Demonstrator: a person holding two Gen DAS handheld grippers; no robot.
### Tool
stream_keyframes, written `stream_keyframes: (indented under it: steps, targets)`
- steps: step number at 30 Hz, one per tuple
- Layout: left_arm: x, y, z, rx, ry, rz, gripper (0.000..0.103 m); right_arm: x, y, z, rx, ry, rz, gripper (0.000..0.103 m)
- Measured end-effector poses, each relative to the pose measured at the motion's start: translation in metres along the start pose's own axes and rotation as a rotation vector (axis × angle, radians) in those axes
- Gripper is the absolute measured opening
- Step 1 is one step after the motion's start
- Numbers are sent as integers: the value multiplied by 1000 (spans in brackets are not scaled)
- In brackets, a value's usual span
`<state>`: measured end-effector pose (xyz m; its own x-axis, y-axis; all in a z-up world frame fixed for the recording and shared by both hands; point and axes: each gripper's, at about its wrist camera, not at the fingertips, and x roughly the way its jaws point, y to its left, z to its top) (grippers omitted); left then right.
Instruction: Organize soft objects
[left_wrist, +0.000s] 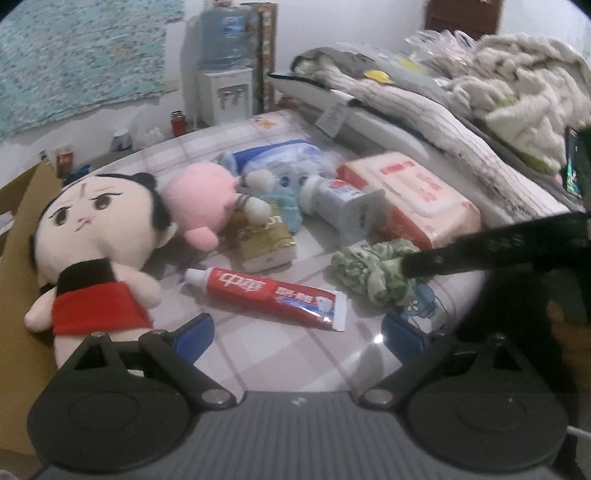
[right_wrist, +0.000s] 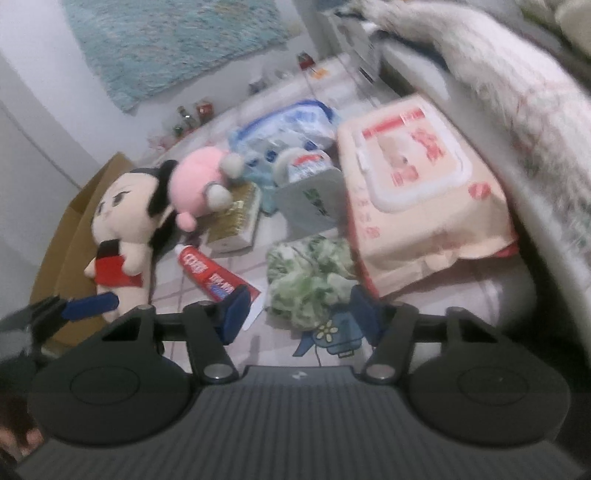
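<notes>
right gripper (right_wrist: 295, 306) jaws half-open around green scrunchie (right_wrist: 308, 280) (pads apart) | left gripper (left_wrist: 297, 334) jaws wide, empty | toothpaste (left_wrist: 266, 295) on surface (left_wrist: 280, 354)

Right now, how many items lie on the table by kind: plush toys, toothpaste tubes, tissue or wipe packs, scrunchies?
Plush toys: 3, doll, pink plush, blue plush
Toothpaste tubes: 2, red tube, white tube
Tissue or wipe packs: 3, wipes, gold pack, blue pack
Scrunchies: 1, green scrunchie
Total: 9
</notes>
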<state>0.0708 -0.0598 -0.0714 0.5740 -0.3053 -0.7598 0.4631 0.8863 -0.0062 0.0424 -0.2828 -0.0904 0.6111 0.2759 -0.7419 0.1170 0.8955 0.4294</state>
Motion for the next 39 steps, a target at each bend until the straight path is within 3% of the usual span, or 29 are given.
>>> stream_keyframes:
  steps: [4,6,7,12,19,22,27,34,39]
  targets:
    - [10,-10,2,63,4,-9,98,20,-7,0,54,13,0,49]
    - [15,-17,4,99,4,-10,98,29,-10,-2,77,25,2,30]
    - [17,-19,5,116,4,-11,98,32,-12,-3,92,33,8,25]
    - [26,-29,7,157,17,-18,98,37,-25,-7,160,65,94,15]
    - [30,-36,1,167,38,-37,98,44,-37,-20,272,164,243,15]
    - [32,-38,-2,173,48,-30,98,43,-37,-23,278,177,266,21]
    - [32,-38,-3,164,46,-27,98,23,-36,-18,223,125,230,51]
    - [33,-44,-2,179,31,-43,92,-6,-36,-6,133,6,165,51]
    - [37,-51,-2,192,36,-51,82,5,-31,3,93,-10,161,46]
